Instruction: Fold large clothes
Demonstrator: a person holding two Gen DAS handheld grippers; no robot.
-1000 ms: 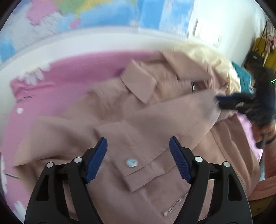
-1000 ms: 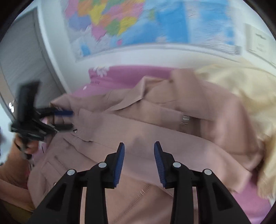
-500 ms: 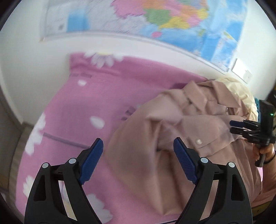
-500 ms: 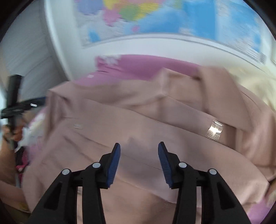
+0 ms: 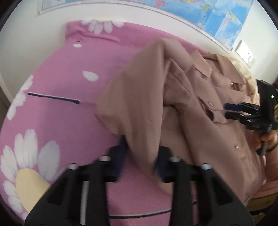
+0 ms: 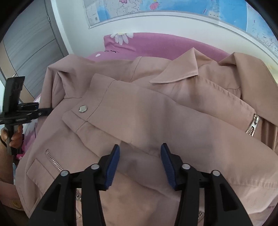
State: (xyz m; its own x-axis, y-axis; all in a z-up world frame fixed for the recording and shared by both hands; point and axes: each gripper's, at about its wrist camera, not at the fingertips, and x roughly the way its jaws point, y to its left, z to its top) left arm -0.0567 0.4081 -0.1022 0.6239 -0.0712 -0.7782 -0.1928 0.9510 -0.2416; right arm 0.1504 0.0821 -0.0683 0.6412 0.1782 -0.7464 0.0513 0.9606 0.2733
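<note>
While L gripper (image 5: 140, 160) pinches jacket (image 5: 147, 97), snap button (image 6: 82, 109) only R-view

- A pink bedsheet printed with white daisies (image 5: 66, 121) covered the bed.
- A colourful paper wall map (image 6: 173, 7) hung on the white wall above it.
- A white wall switch plate (image 5: 245, 55) sat beside the map.
- Grey panelled wardrobe doors (image 6: 29, 43) stood at the left.

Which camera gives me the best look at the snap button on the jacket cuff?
Right wrist view: the snap button sits sharp and unobstructed on the folded-over cuff of the jacket. The left wrist view is blurred, showing only small indistinct studs on the jacket front, not this cuff.
</note>
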